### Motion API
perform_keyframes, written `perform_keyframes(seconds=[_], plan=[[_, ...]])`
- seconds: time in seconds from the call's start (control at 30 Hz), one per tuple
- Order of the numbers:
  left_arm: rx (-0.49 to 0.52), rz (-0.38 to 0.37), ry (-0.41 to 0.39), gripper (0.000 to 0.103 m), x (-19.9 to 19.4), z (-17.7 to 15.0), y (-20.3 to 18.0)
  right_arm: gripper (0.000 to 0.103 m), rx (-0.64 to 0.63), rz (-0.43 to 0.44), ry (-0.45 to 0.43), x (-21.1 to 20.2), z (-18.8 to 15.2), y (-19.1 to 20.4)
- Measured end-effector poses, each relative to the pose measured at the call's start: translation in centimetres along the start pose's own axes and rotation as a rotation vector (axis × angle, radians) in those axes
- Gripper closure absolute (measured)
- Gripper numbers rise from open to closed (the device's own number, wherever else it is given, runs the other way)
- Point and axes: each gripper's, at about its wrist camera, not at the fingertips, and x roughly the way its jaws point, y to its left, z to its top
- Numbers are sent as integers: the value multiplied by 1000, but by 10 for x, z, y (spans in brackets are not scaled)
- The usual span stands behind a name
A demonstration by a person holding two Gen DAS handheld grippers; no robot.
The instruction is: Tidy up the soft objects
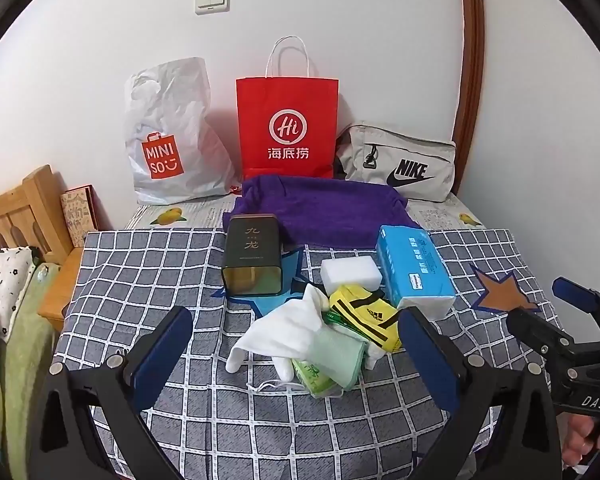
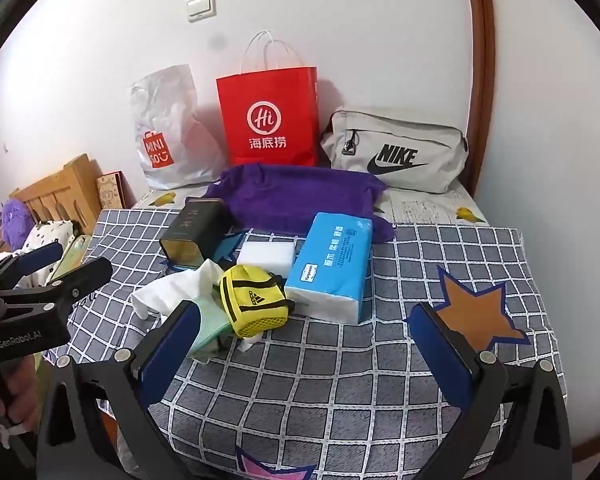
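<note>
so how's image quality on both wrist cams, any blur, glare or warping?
Left wrist: sharp, even soft light, door frame bowed by the fisheye, corners black. Right wrist: same bowing, faint grey smudge on the wall, tissue pack print readable, no glare.

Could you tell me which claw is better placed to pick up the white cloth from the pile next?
Left, probably. The left claw is open with the white cloth lying directly between its fingers. The right claw is also open, but it faces bare checked blanket, with the cloth off to its left.
</note>
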Motion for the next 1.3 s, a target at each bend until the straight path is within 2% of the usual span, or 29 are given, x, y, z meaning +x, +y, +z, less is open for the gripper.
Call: perform_keyframes(seconds=[0.2,1.3], plan=[[2,1,-2,0,0,-1,0,0,10,25,-2,1,-2,0],[5,7,-5,0,-4,2,3,0,6,5,-24,-7,1,4]])
